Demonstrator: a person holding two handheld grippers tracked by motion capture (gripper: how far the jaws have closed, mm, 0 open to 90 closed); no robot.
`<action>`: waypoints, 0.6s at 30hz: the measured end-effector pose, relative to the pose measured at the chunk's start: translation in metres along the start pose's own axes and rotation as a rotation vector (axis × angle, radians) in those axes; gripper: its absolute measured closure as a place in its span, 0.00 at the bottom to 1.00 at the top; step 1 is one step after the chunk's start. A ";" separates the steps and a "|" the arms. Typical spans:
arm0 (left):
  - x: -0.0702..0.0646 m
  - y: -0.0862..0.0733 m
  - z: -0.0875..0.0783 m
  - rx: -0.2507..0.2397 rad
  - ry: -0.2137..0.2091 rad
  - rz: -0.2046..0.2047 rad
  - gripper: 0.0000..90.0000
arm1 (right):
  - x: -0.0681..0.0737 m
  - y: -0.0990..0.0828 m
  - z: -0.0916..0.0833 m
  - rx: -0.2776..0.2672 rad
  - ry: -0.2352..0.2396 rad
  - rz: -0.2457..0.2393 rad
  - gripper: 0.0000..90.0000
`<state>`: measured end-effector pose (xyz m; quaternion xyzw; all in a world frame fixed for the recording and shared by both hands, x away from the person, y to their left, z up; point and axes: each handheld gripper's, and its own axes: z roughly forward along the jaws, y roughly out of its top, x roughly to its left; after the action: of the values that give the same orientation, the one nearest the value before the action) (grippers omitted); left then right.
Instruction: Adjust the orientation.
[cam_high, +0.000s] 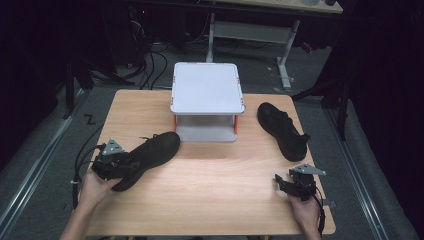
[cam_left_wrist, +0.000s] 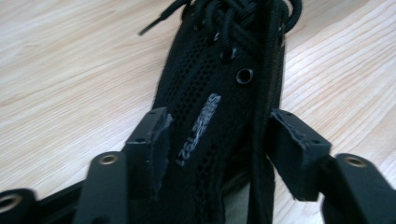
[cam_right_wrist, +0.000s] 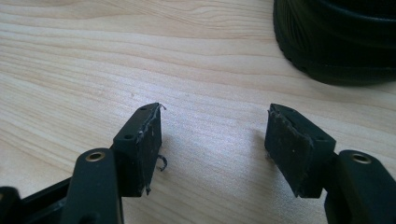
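Dim lab floor and cables beyond; pale wooden table under the lamp. White two-tier shoe rack at far centre. Left black mesh sneaker on the near left, toe toward the rack, heel between the jaws of left gripper; pads at both collar sides, apparently clamped. Second black shoe lying right of the rack, well apart. Right gripper low over bare wood, jaws wide, holding nothing, shoe heel just ahead. Probably shelving the pair: keep grip square on collar, lift level, avoid trapping the loose lace.
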<state>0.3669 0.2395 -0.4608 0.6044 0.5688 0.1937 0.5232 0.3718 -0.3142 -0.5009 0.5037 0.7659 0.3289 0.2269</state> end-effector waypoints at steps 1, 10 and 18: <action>-0.001 -0.002 0.002 -0.005 -0.001 0.022 0.47 | 0.000 0.000 0.000 0.001 0.000 0.001 0.41; -0.003 -0.005 0.000 -0.003 -0.038 0.040 0.66 | 0.003 0.000 -0.001 -0.001 0.008 -0.010 0.44; -0.005 -0.005 0.000 0.036 -0.072 0.050 0.93 | 0.013 0.005 -0.003 -0.066 -0.005 -0.083 0.46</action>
<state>0.3634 0.2343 -0.4630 0.6342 0.5379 0.1744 0.5273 0.3680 -0.3020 -0.4956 0.4645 0.7743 0.3431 0.2587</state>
